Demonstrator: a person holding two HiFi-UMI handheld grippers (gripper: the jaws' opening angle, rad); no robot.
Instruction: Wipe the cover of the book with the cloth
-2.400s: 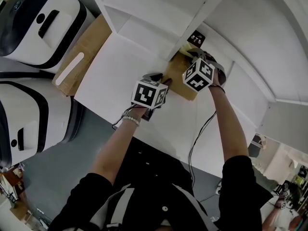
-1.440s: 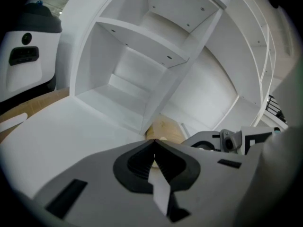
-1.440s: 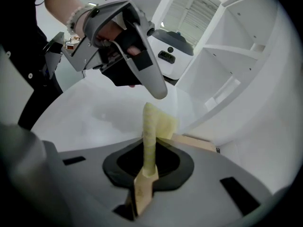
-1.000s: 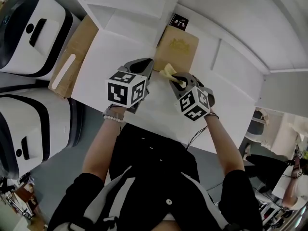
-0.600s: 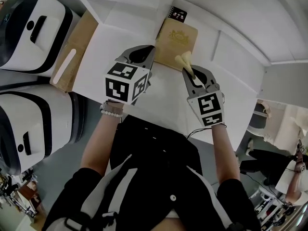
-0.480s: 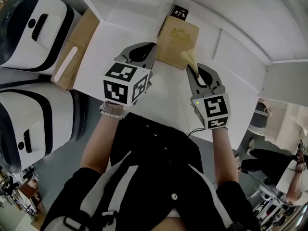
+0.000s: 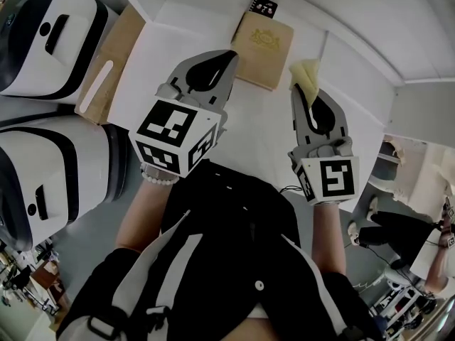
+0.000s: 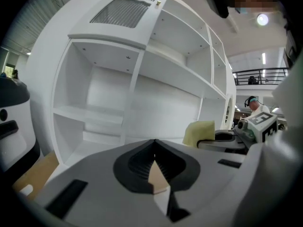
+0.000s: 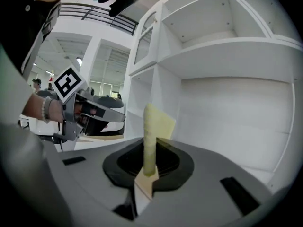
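The book (image 7: 261, 45) is lying flat on the white table (image 7: 178, 77), cover facing up, just in front of the white shelf unit (image 8: 142, 79). In the head view its long axis is running roughly from 6 o'clock to 12 o'clock, leaning a touch toward 1 o'clock at the far end. The cover is showing plain tan-brown with a small gold emblem sitting in its far half. A small black card (image 7: 264, 6) is lying just beyond the book's 12 o'clock end.

The right tool (image 7: 302, 87) (image 9: 155, 141) is gripping the cloth (image 7: 306, 71) (image 9: 154, 122), its jaws closing on the lower edge. The cloth is pale yellow and folded, and it is standing up out of the jaws as a narrow strip with a wider flap behind. In the head view it is sitting at about 3 o'clock of the book, apart from the cover and not touching it.

The left tool (image 7: 231, 54) (image 8: 155, 142) is closed, its jaws meeting with nothing between them. In the head view its tip is showing just beside the book's 9 o'clock edge. From the left gripper view the right tool and the cloth (image 8: 199, 132) are appearing at 3 o'clock, with the shelf unit filling the background.

A strip of brown cardboard (image 7: 106, 69) is lying at the table's 9 o'clock side.
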